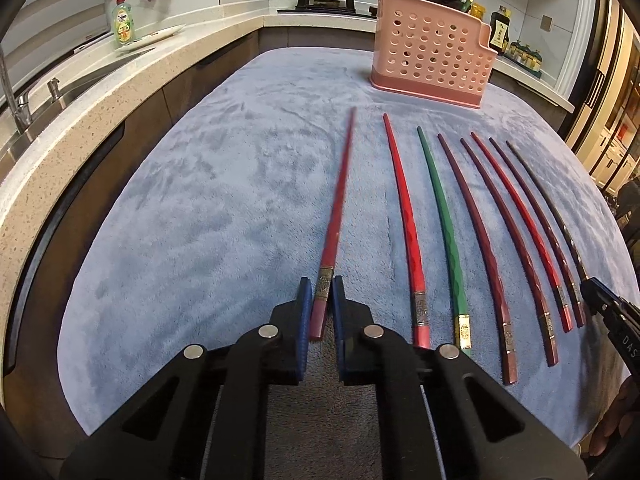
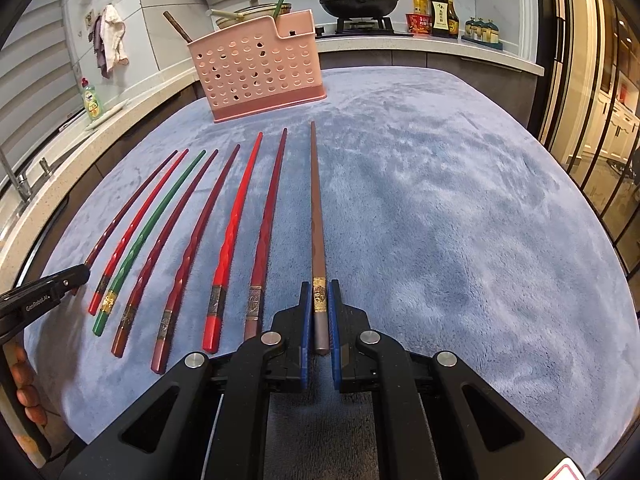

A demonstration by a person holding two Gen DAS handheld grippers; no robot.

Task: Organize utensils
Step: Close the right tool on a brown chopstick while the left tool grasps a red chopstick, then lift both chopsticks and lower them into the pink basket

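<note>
Left gripper (image 1: pixel 321 292) low, pinching red chopstick (image 1: pixel 338 208); right gripper (image 2: pixel 319 296) pinching brown chopstick (image 2: pixel 317 216).

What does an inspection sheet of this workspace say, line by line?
Surface: blue plush cloth covers the table.
Job's things: eight chopsticks lie in a row, handles near; pink holder stands at the far side, with two chopsticks already inside.
Clutter: nothing seen on the cloth.
Grippers: left gripper has its pads on both sides of the leftmost red chopstick; right gripper likewise around the rightmost brown chopstick. Whether either is clamped cannot be told.
Cables: nothing seen.
Surroundings: kitchen counter with sink, soap bottle, stove with pans, sauce bottles.
</note>
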